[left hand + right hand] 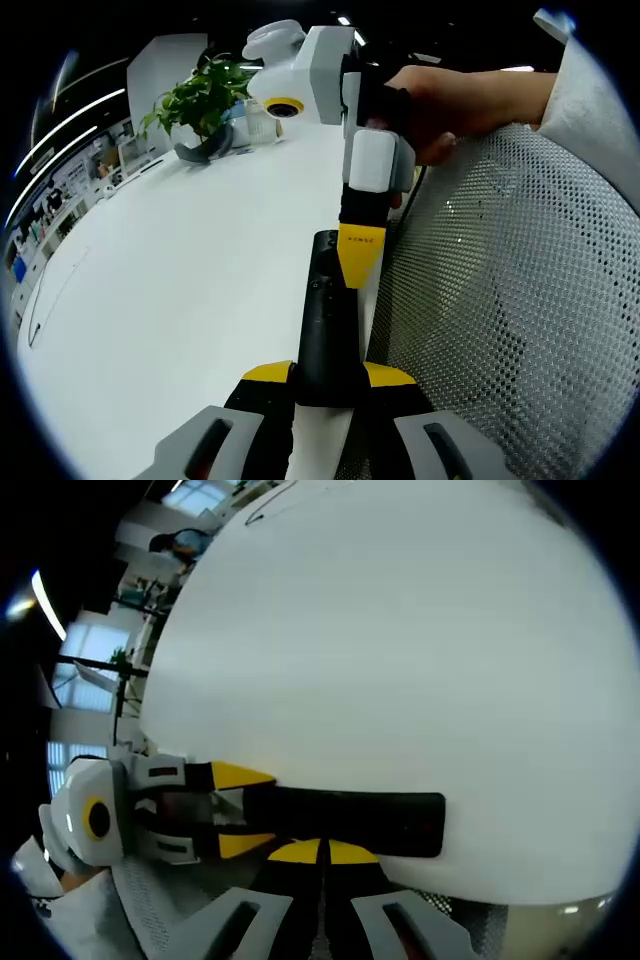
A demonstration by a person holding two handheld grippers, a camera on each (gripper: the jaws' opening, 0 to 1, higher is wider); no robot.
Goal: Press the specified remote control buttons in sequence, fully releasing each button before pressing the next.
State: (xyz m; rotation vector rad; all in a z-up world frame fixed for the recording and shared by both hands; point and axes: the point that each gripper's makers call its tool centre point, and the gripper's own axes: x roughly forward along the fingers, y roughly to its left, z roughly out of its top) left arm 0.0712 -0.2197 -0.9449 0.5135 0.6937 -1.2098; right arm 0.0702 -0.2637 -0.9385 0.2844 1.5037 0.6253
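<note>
White table (pixel 180 300): black remote control (pixel 325 330) near right edge, lower centre; potted plant (pixel 200 100) at far end, upper left.

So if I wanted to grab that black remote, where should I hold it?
Probably by its long narrow sides at the near end, as the left gripper does now, jaws shut across the black remote. It is a slim bar lying flat on the white table, so squeezing across its width leaves the buttons on top free for the right gripper.
</note>
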